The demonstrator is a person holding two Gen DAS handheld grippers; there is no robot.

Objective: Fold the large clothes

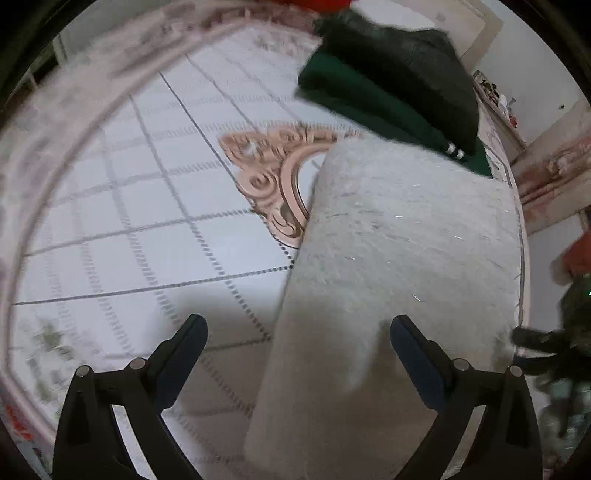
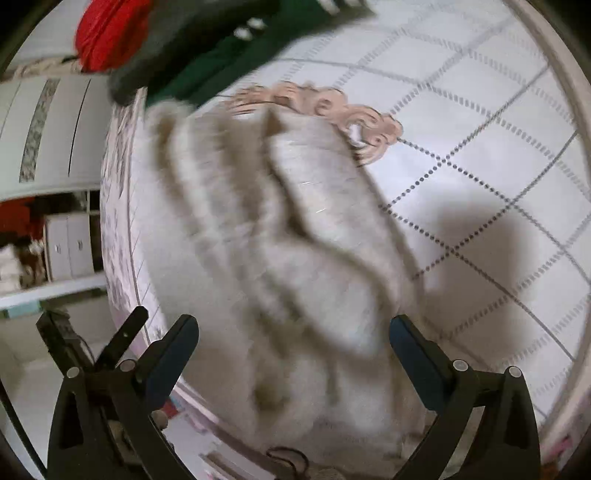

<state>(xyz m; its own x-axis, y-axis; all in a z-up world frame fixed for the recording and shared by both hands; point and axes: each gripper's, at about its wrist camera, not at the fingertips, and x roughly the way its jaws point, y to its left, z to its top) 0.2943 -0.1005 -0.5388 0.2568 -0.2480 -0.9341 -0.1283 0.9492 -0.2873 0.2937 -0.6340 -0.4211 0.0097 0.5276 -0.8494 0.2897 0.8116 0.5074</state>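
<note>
A fluffy pale grey-white garment (image 1: 399, 236) lies folded into a long shape on a white patterned bedspread (image 1: 147, 206). My left gripper (image 1: 299, 332) is open and empty, its jaws wide apart over the garment's near left edge. In the right wrist view the same garment (image 2: 280, 236) lies in rumpled folds, blurred by motion. My right gripper (image 2: 293, 332) is open and empty above its near end. The far gripper's fingers (image 1: 532, 338) show at the right edge of the left wrist view.
A stack of dark green (image 1: 369, 103) and black (image 1: 410, 66) folded clothes sits at the far end of the bed, with something red (image 2: 107, 33) beside it. A pink ornament (image 1: 273, 173) marks the bedspread's middle. White cabinets (image 2: 48, 133) stand off the bed's side.
</note>
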